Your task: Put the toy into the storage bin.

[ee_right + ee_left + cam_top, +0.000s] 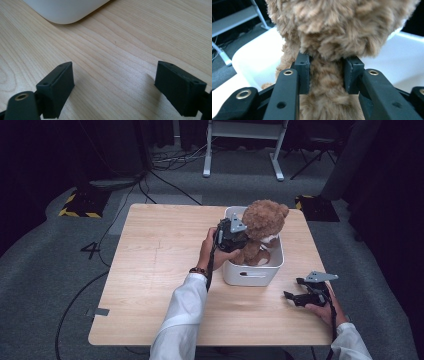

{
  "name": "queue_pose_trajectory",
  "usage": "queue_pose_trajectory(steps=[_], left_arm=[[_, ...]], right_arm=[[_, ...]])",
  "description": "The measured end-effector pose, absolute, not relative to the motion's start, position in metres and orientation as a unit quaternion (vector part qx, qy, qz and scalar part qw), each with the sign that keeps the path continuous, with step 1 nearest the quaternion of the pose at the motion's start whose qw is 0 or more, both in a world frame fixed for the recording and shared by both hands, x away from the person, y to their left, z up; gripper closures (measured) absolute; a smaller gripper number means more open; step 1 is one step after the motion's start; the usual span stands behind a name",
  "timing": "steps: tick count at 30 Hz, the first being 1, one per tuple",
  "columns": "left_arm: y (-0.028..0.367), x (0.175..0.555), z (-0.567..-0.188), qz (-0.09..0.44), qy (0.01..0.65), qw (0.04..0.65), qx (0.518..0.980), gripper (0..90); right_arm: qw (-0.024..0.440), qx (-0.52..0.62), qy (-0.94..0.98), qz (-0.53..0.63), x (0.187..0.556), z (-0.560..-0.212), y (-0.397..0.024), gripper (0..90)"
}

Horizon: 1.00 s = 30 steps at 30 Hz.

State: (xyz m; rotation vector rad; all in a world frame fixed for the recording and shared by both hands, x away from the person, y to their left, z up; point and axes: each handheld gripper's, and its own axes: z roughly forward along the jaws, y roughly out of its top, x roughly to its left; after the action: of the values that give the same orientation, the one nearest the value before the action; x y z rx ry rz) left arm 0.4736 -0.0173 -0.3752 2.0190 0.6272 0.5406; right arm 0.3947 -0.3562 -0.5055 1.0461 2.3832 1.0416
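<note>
Brown plush: the teddy bear [260, 232] stands upright in the white bin [250, 275], its long axis vertical. Your left gripper [326, 72] approaches level from the bin's left side, jaws clamped narrow across the bear's body just below the head. Your right gripper [302, 292] rests on the wooden table [160, 260], jaws wide and empty, well apart from the bear.
</note>
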Motion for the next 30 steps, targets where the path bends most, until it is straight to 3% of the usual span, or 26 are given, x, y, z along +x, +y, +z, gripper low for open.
queue_pose_trajectory(steps=[5, 30], left_arm=[[-0.0151, 0.4729, -0.3767, 0.212, 0.254, 0.470, 0.818, 73.8], [-0.0140, 0.4772, -0.3808, 0.206, 0.261, 0.436, 0.836, 72.8]], right_arm=[[0.168, 0.368, 0.838, 0.366, 0.3947, -0.5055, -0.3562, 15.4], [0.168, 0.368, 0.838, 0.366, 0.3947, -0.5055, -0.3561, 15.4]])
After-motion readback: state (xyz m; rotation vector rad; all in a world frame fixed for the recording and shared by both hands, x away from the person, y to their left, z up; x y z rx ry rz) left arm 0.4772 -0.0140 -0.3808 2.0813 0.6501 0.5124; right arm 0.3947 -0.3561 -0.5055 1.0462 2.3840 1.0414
